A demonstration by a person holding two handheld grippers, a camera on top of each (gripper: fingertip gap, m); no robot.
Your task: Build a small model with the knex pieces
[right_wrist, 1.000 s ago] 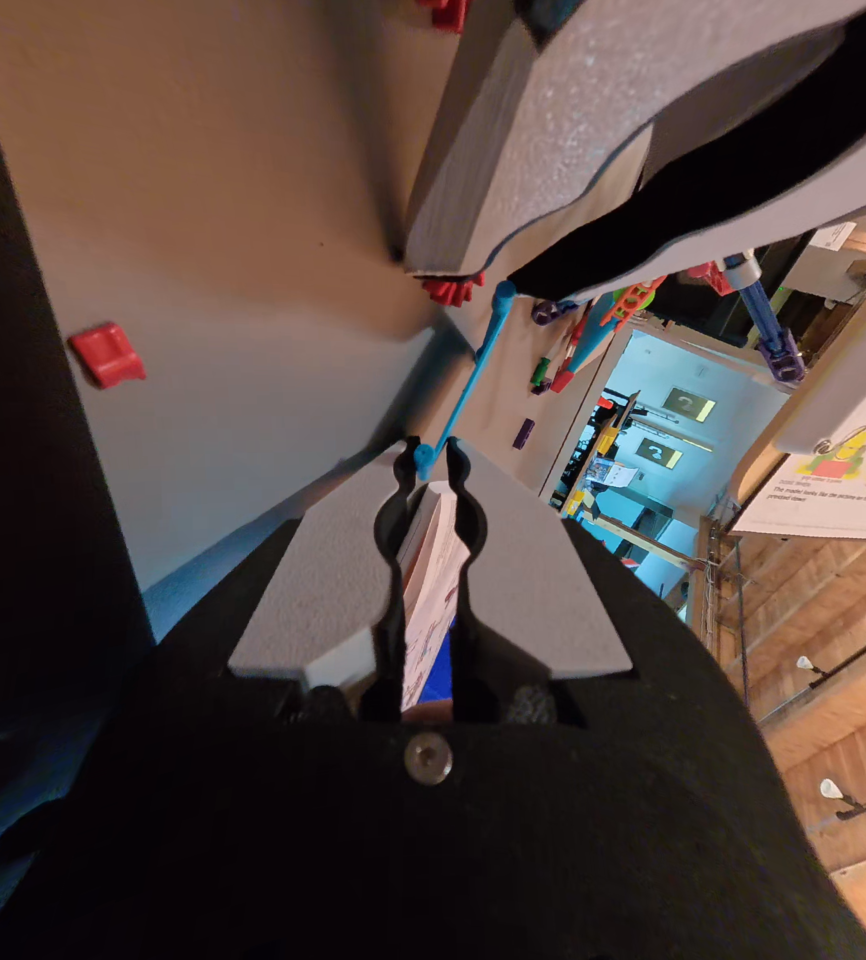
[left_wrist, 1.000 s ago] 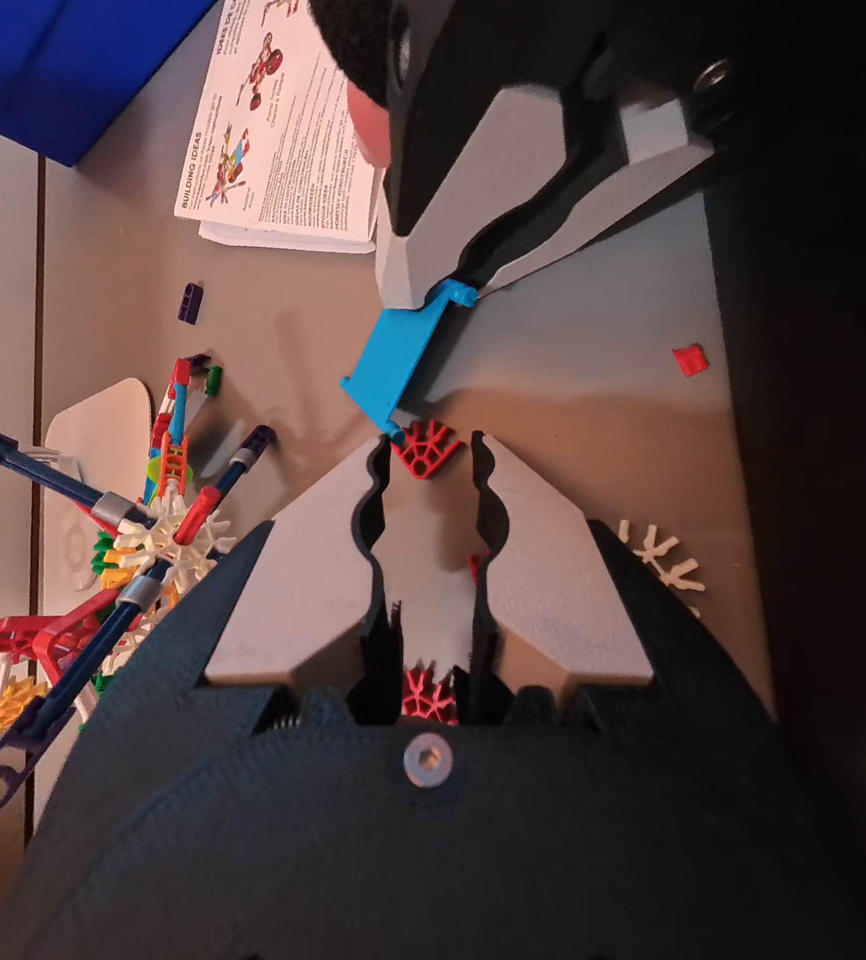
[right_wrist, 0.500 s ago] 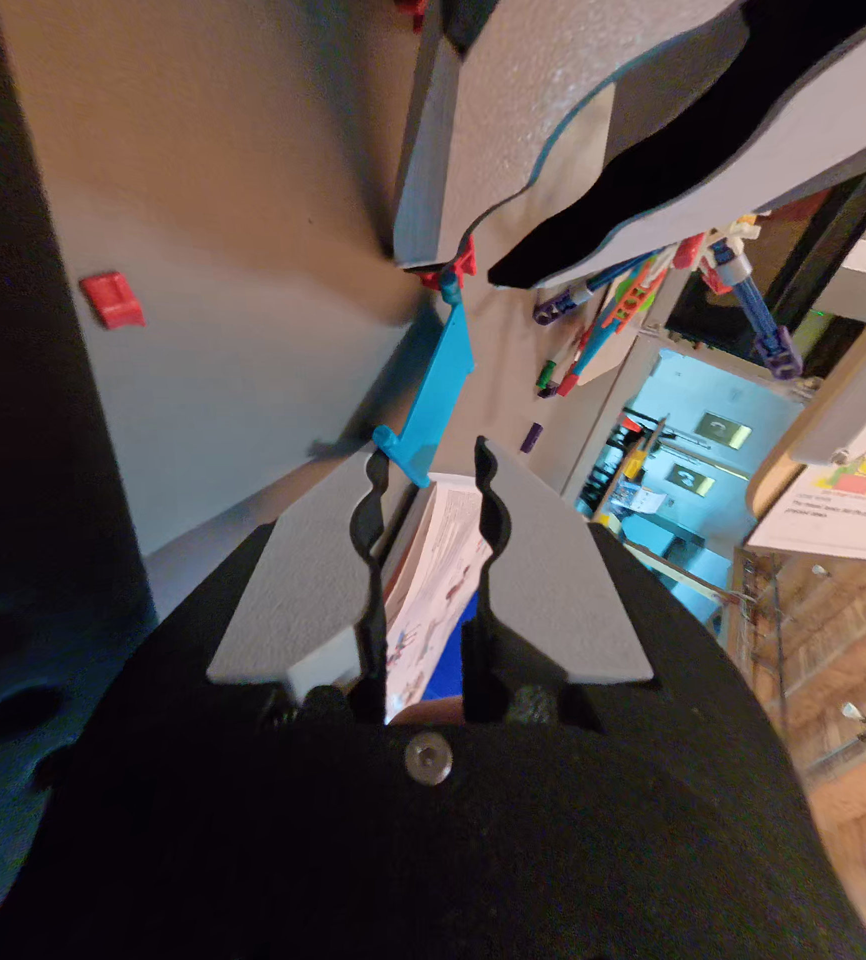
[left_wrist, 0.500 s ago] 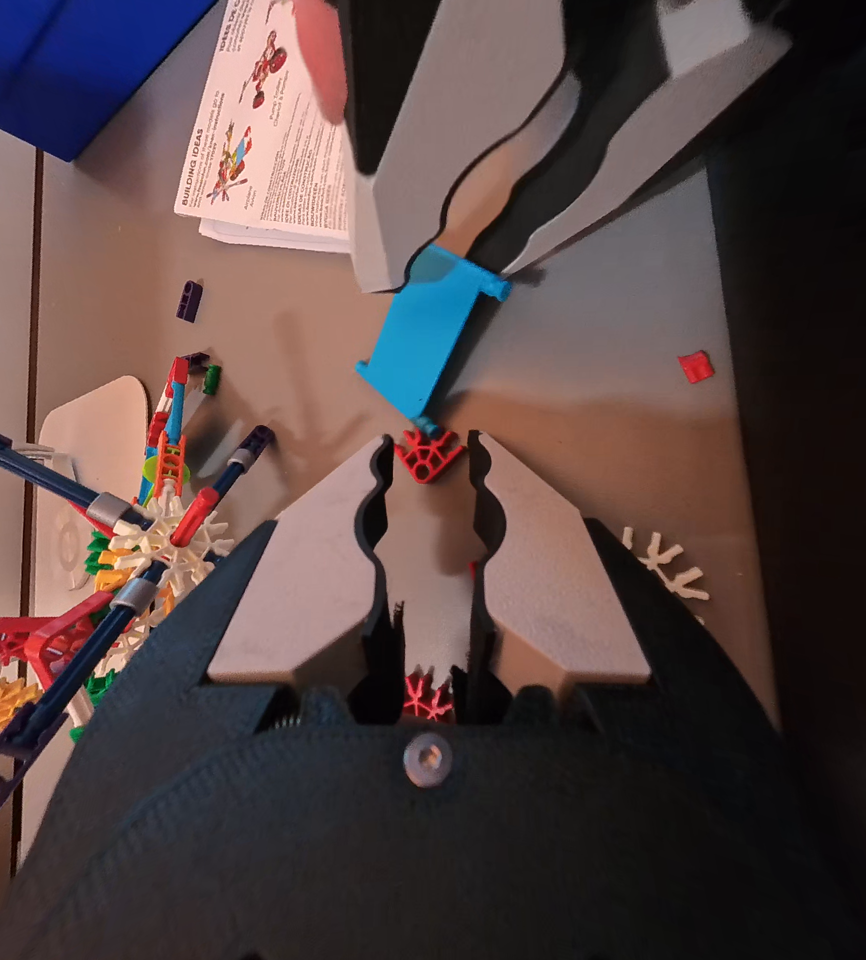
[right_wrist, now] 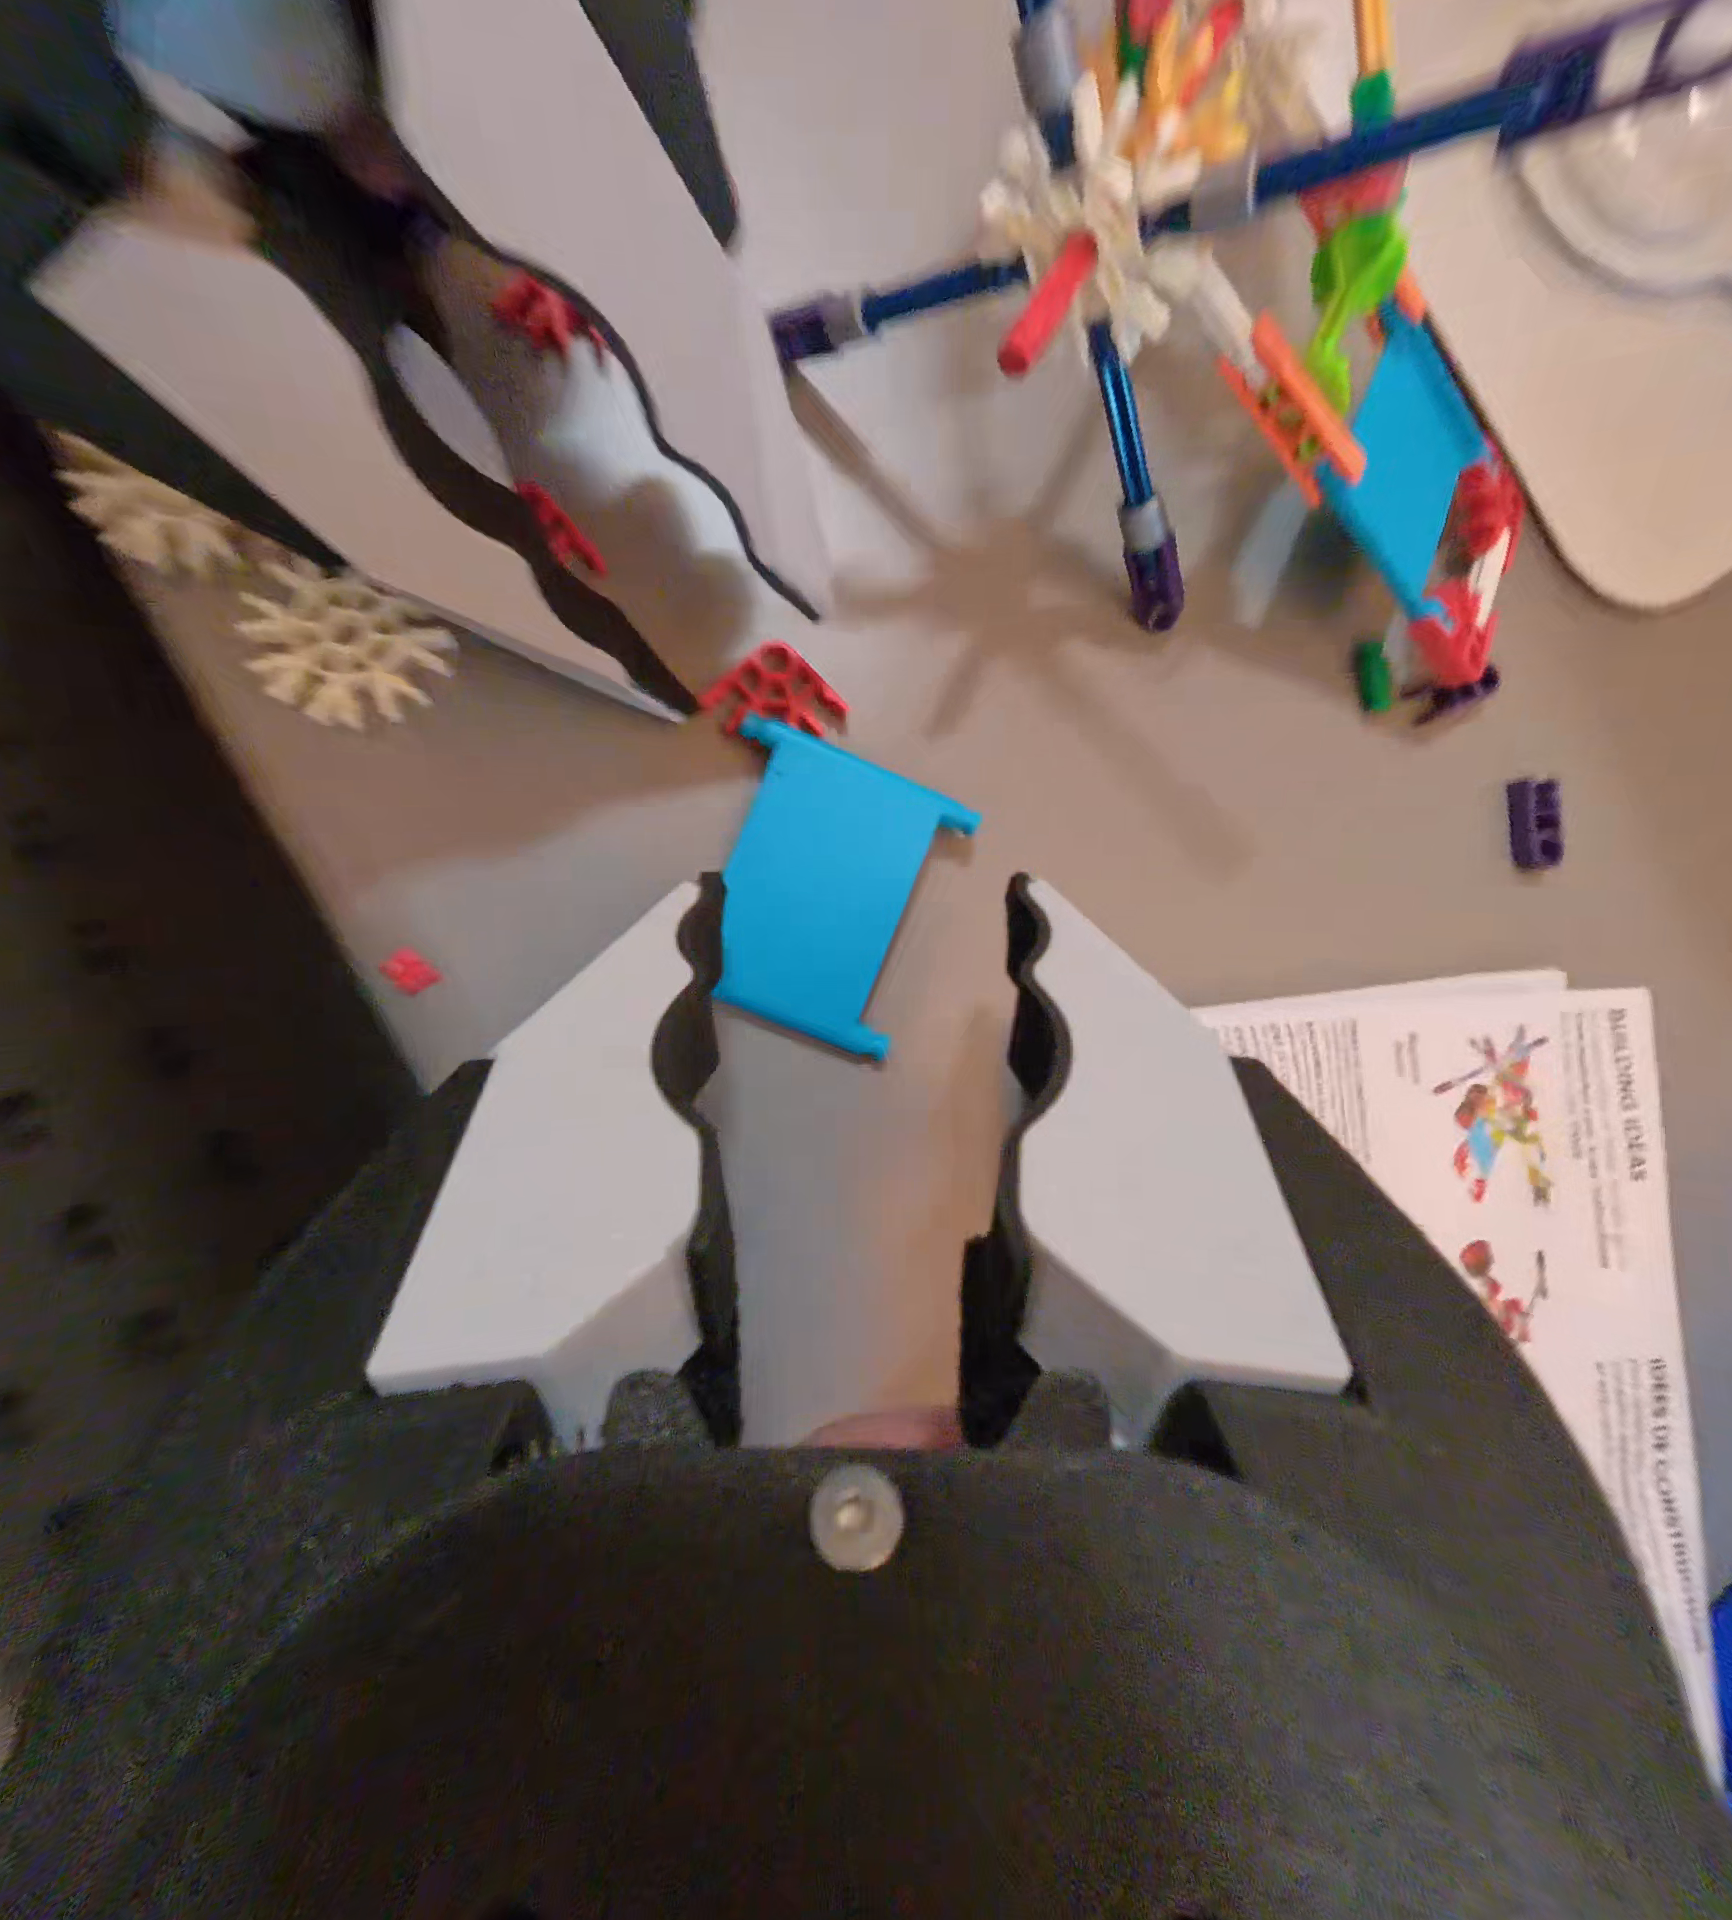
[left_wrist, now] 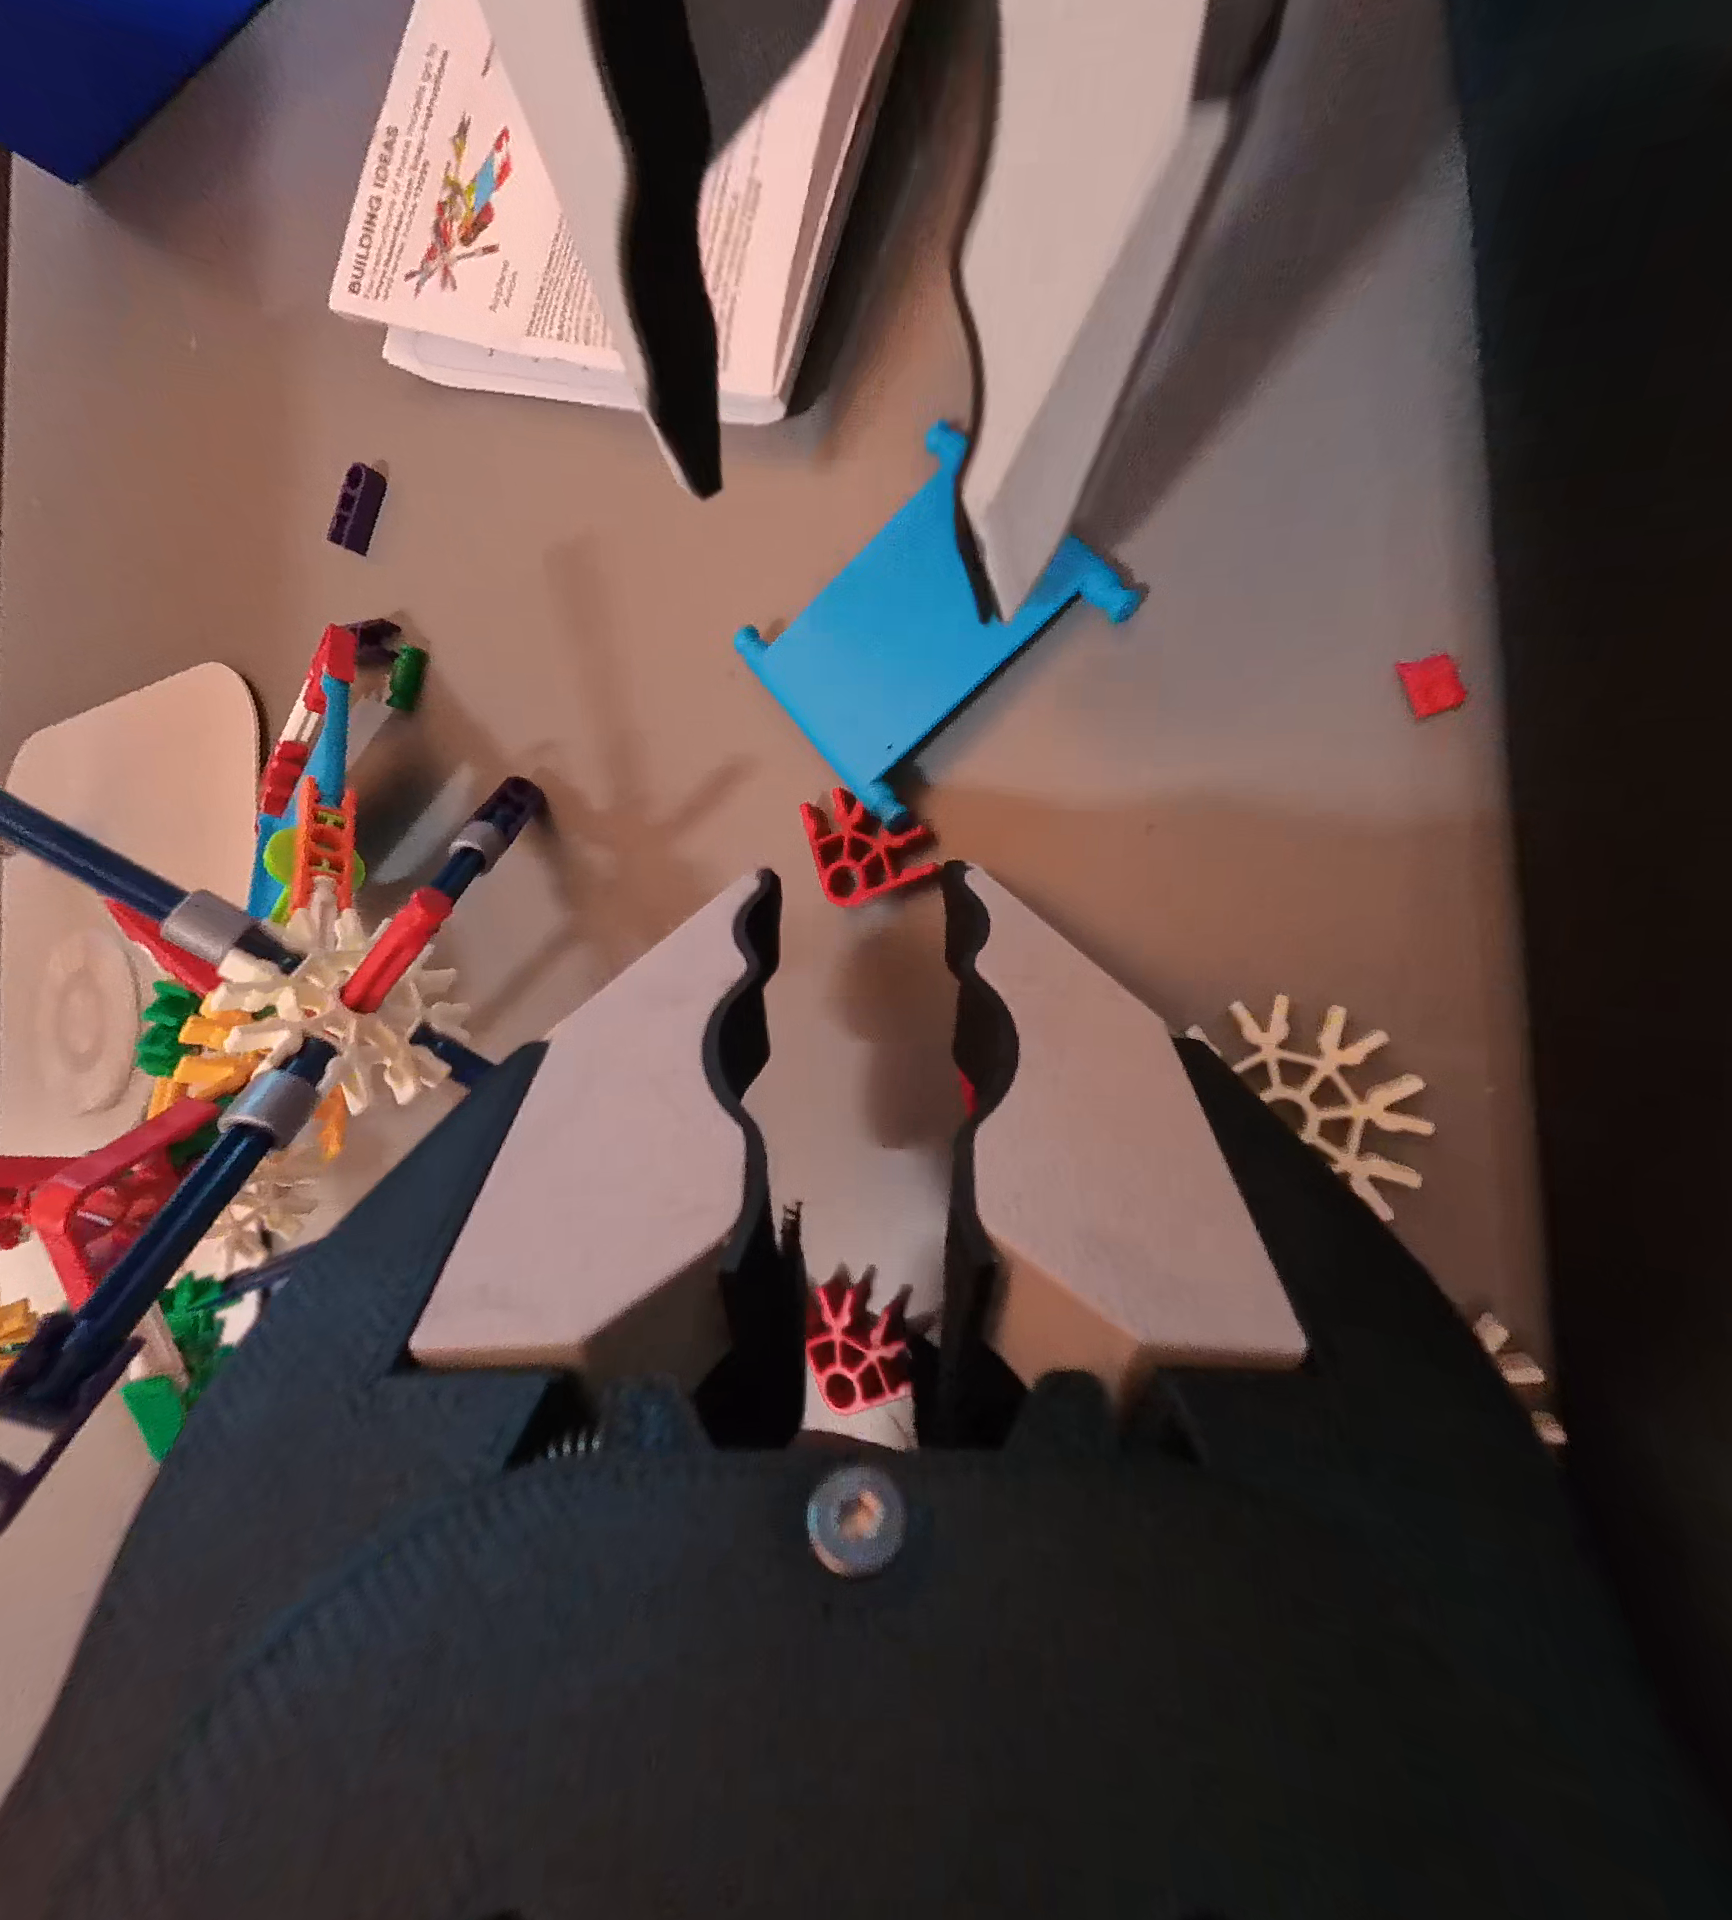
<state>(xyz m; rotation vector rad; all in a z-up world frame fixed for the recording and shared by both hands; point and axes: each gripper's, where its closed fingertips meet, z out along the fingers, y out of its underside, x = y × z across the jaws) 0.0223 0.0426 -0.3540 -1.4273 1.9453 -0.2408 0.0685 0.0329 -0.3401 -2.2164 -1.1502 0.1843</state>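
Observation:
A flat blue panel (left_wrist: 883, 655) lies on the grey table, one corner peg touching a red fan-shaped connector (left_wrist: 867, 852). My left gripper (left_wrist: 857, 881) is open, and the connector sits loose just at its fingertips. My right gripper (right_wrist: 862, 883) is open and empty. The blue panel (right_wrist: 820, 914) lies below it, between its tips and closer to the left finger. The red connector (right_wrist: 774, 691) lies at the panel's far corner. One of the right gripper's fingers (left_wrist: 1059, 312) hangs over the panel in the left wrist view.
A colourful rod-and-connector model (left_wrist: 301, 997) stands at the left on a beige board (left_wrist: 135, 790). A printed booklet (left_wrist: 467, 239), a purple piece (left_wrist: 358, 504), a small red piece (left_wrist: 1430, 686) and a white snowflake connector (left_wrist: 1329, 1101) lie around. The table's dark edge (left_wrist: 1620, 935) runs along the right. The gap from one gripper's tips to the other's is roughly 6 centimeters. Between my right fingertips and the small red piece (left_wrist: 1430, 686) there is roughly 7 centimeters. Look for it in the right wrist view (right_wrist: 418, 969) too.
My right gripper has opened, let go of the blue panel and drawn back above it. The panel has dropped from upright to flat. My left gripper has barely moved.

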